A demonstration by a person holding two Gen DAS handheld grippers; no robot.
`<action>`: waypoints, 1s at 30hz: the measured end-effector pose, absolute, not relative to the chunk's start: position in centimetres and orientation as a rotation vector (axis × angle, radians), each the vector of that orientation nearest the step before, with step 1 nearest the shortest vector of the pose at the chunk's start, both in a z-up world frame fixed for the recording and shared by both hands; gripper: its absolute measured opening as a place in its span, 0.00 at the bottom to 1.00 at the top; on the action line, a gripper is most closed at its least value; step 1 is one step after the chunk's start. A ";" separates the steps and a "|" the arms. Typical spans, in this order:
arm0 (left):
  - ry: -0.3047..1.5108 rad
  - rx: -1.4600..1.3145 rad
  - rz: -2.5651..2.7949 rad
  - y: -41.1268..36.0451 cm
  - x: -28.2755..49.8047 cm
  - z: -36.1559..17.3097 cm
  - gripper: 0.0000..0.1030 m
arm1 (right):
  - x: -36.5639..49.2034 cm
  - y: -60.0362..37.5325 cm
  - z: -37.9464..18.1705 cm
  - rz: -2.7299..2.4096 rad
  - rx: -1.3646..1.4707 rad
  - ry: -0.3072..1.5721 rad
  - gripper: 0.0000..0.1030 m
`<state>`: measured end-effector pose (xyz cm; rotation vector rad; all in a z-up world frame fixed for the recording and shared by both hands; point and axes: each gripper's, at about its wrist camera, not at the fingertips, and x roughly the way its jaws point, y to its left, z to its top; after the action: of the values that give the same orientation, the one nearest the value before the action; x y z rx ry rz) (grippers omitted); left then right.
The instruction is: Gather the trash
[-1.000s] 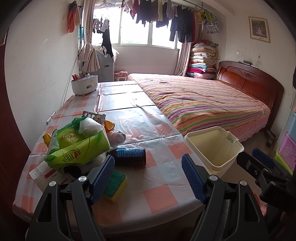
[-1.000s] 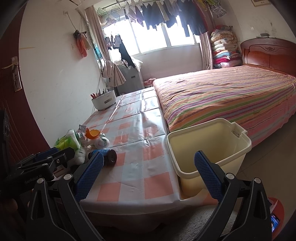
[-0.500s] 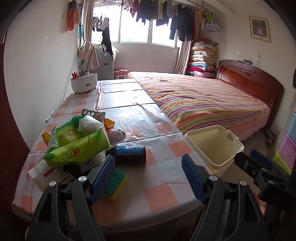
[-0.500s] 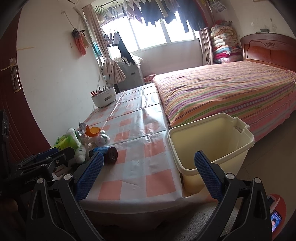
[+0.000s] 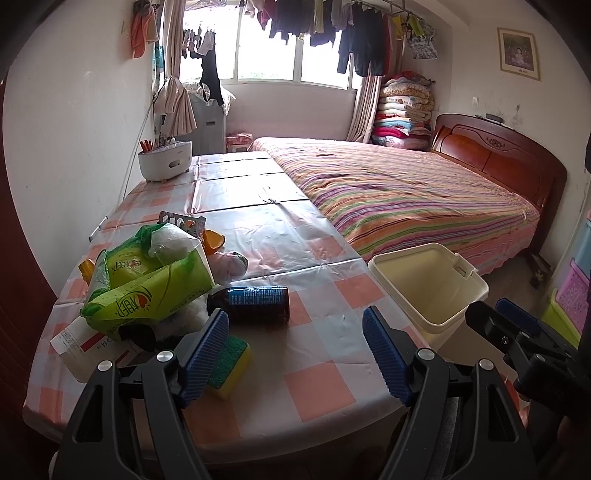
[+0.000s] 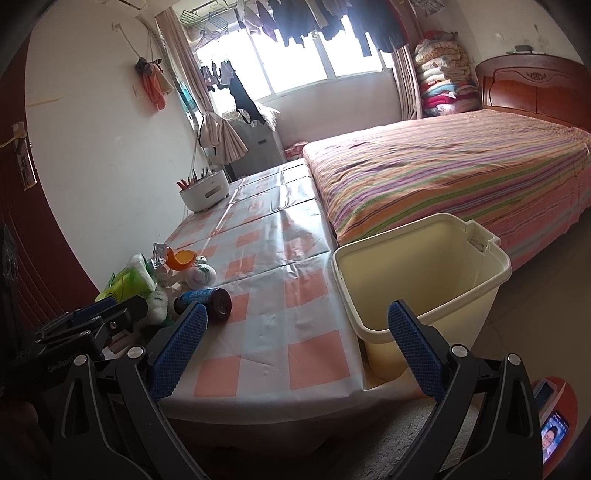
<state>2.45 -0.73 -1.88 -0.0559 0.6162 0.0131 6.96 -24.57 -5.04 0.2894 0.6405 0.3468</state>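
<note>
Both grippers, left and right, spread and empty; trash heaped at left of frame, bin at right: the can may roll if nudged.

A bed in a striped cover is lying along the table's far side — its wooden headboard is standing against the wall. Folded blankets are sitting stacked by the window, laundry is hanging above, and a white holder — possibly of pens — is sitting far back on the checked cloth.
</note>
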 end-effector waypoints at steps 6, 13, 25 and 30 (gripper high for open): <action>0.628 -0.054 0.009 -0.9 2.7 -2.3 0.71 | 7.1 -24.6 -5.3 0.349 0.294 0.647 0.94; 0.638 -0.051 0.006 -1.0 2.9 -2.5 0.71 | 7.1 -24.8 -5.5 0.348 0.302 0.655 0.94; 0.641 -0.051 0.002 -1.1 3.0 -2.8 0.71 | 7.2 -24.9 -5.8 0.347 0.314 0.664 0.94; 0.641 -0.052 0.001 -1.1 3.1 -2.8 0.71 | 7.2 -24.9 -5.9 0.347 0.317 0.666 0.94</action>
<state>3.05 -1.10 -2.78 -0.0520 0.6405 0.0008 7.19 -24.94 -5.89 0.3172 0.6665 0.3472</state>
